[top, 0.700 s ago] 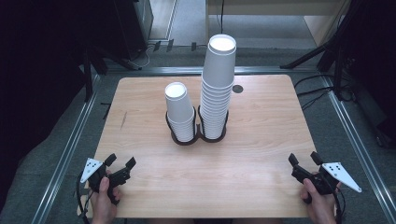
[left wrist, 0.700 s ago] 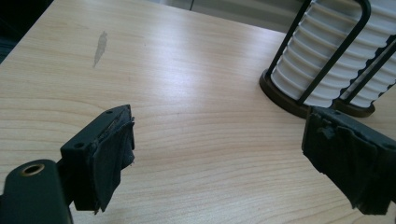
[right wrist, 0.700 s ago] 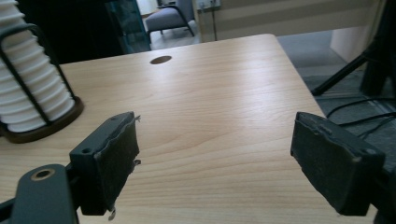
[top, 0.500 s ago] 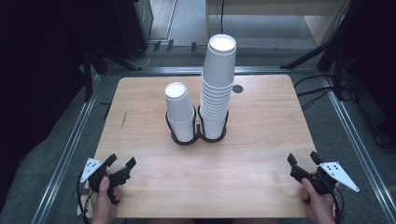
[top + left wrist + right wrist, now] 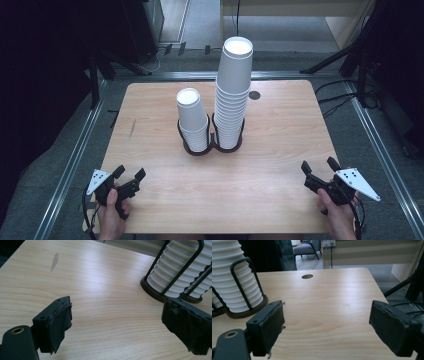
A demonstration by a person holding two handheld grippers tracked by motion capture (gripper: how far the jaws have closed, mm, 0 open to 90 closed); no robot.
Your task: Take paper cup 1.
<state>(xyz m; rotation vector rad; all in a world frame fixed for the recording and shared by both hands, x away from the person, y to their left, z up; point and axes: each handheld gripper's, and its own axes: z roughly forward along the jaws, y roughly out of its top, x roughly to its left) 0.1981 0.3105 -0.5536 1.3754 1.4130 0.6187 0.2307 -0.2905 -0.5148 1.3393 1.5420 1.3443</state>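
We held the left hand-held gripper [image 5: 129, 178] at seven o'clock and the right hand-held gripper [image 5: 320, 171] at five, both released and empty. The short cup stack [image 5: 192, 120] and tall cup stack [image 5: 233, 95] stood mid-surface [image 5: 150, 100] in their wire holder [image 5: 212, 146], which kept them upright.

Very little differs between the earlier high views and now. Your left gripper [image 5: 129, 178] has edged slightly along the near table [image 5: 165, 210] edge (a small shift of hand, no more), and your right gripper [image 5: 320, 169] sits a touch farther from the centre, both with jaws parted over bare wood.
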